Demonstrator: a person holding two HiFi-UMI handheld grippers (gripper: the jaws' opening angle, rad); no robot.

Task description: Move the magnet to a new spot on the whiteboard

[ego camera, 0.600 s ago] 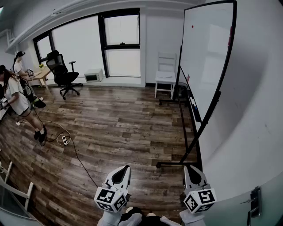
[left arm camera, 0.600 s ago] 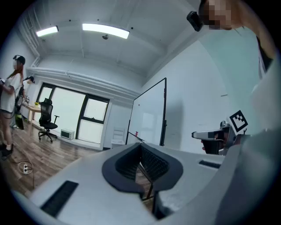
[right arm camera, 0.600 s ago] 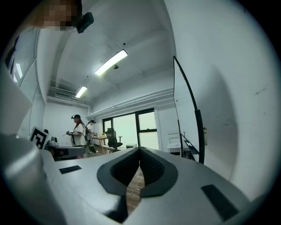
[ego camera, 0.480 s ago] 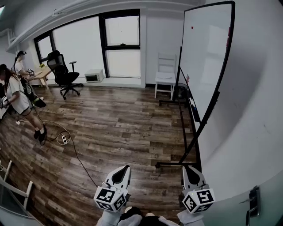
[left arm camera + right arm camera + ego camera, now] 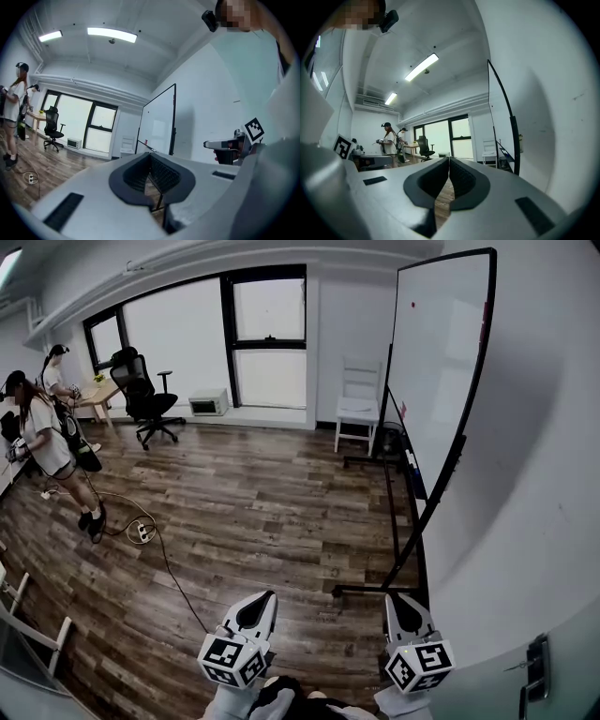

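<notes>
A tall whiteboard on a black wheeled stand leans along the right wall. A small red magnet sticks near its top left. The same whiteboard shows far ahead in the left gripper view, and only its black edge shows in the right gripper view. My left gripper and right gripper hang low at the bottom of the head view, well short of the board. Both have their jaws pressed together with nothing between them.
A white chair stands left of the board's far end. A black office chair and a microwave sit by the windows. Two people stand at the left near a cable and power strip on the wood floor.
The view has shifted slightly right and forward, so the room slid leftward. Both grippers stay low and shut.
</notes>
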